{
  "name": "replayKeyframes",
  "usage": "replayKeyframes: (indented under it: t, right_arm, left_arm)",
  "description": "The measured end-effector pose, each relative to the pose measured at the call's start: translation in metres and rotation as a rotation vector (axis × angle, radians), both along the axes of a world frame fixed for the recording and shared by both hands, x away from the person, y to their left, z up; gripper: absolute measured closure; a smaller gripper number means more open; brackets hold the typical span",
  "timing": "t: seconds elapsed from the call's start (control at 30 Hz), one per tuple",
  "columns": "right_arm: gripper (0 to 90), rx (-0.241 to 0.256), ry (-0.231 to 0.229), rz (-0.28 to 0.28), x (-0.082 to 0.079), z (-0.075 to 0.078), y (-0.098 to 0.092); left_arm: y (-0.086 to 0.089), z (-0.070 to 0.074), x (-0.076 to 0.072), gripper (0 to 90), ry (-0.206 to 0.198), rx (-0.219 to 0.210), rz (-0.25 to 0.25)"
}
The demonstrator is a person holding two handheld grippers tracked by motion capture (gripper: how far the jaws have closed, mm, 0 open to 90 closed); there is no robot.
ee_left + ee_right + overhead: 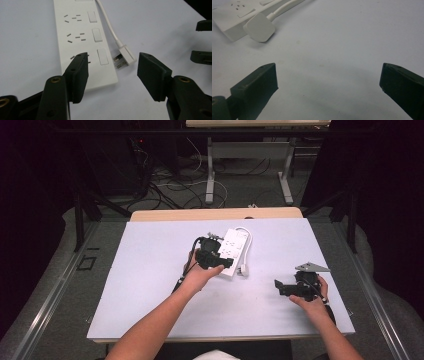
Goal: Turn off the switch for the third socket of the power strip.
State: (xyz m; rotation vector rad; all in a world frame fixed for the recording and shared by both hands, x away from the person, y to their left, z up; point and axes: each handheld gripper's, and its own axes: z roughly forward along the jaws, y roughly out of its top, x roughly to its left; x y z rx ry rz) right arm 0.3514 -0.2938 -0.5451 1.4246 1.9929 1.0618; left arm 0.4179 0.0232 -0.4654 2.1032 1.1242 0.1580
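White power strip (82, 42), unlabelled, left gripper (112, 67) fingers apart

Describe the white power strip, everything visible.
The power strip is a long, flat bar of what looks like white plastic, lying face up on the white table. It has rows of socket slots, each with a rectangular switch beside it. Its white cable loops round to a plug lying beside it. The open left gripper hovers over its near end.

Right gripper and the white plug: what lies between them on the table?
Nothing: in the right gripper view, bare table stretches from the open right gripper to the plug.
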Motion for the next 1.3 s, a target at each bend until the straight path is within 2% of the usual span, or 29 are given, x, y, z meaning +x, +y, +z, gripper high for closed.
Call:
replayKeyframes:
  t: [0.17, 0.2, 0.3, 0.53, 0.83, 1.03, 1.3]
  right_arm:
    - [1.0, -0.001, -0.002, 0.0, 0.0, 0.0, 0.0]
    - [1.0, 0.0, -0.002, -0.001, 0.0, 0.0, 0.0]
    - [0.9, 0.0, -0.001, 0.0, 0.0, 0.0, 0.0]
    - [0.9, 0.0, -0.001, 0.0, 0.0, 0.0, 0.0]
    - [1.0, -0.001, 0.0, -0.002, 0.0, 0.0, 0.001]
    - [0.9, -0.001, -0.001, -0.002, 0.0, 0.0, 0.001]
    - [0.9, 0.0, 0.005, -0.009, 0.0, -0.001, 0.002]
  left_arm:
    - [0.007, 0.003, -0.003, 40.9, -0.006, -0.005, 0.006]
    - [0.01, 0.005, -0.003, 40.8, 0.003, 0.005, -0.004]
    - [0.015, 0.006, -0.005, 40.1, -0.007, 0.015, -0.003]
    - [0.029, 0.012, -0.008, 35.3, -0.052, 0.012, 0.008]
    - [0.05, 0.018, -0.014, 30.7, -0.072, 0.006, 0.029]
    - [0.066, 0.021, -0.018, 23.1, -0.097, 0.004, 0.048]
    - [0.086, 0.021, -0.023, 16.0, -0.127, 0.055, 0.083]
